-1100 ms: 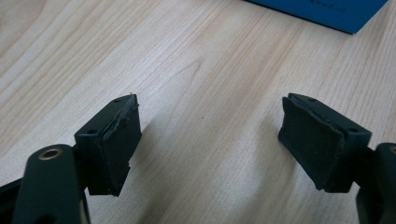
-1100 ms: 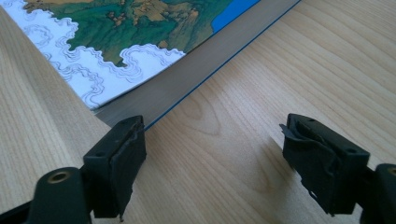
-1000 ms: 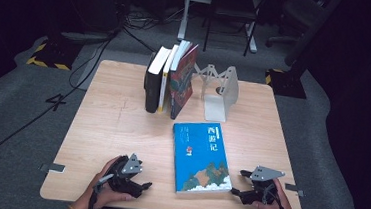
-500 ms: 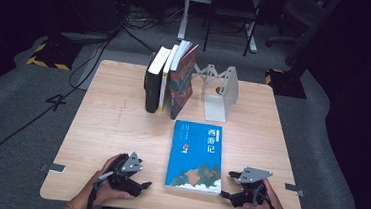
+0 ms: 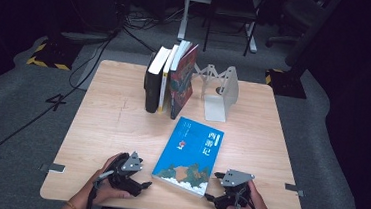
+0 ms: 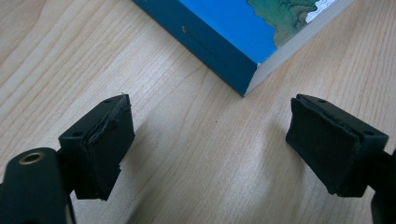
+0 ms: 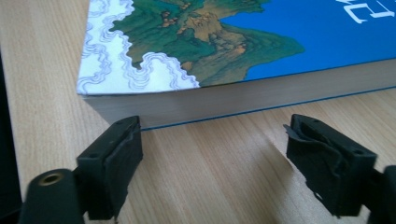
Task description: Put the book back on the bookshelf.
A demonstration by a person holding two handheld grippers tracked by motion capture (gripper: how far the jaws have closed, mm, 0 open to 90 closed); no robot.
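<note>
A blue book (image 5: 189, 155) with a green landscape cover lies flat and skewed near the table's front edge. In the high view my left gripper (image 5: 143, 184) rests on the table just left of the book's near corner. My right gripper (image 5: 212, 196) sits at the book's near right corner. In the left gripper view the jaws stand wide apart around bare wood, left gripper (image 6: 210, 126), with the book's corner (image 6: 243, 46) a little beyond them. In the right gripper view the right gripper (image 7: 215, 144) is open, close to the book's page edge (image 7: 243, 100) without touching it.
Three books (image 5: 170, 78) stand upright at the back of the wooden table (image 5: 112, 119), leaning beside a pale metal bookend (image 5: 220, 93). The table's front edge runs just behind both hands. Chairs and cables lie on the floor beyond the table.
My right gripper has moved left toward the book's near right corner. The book has turned, its near end swung left. The left gripper has stayed put.
</note>
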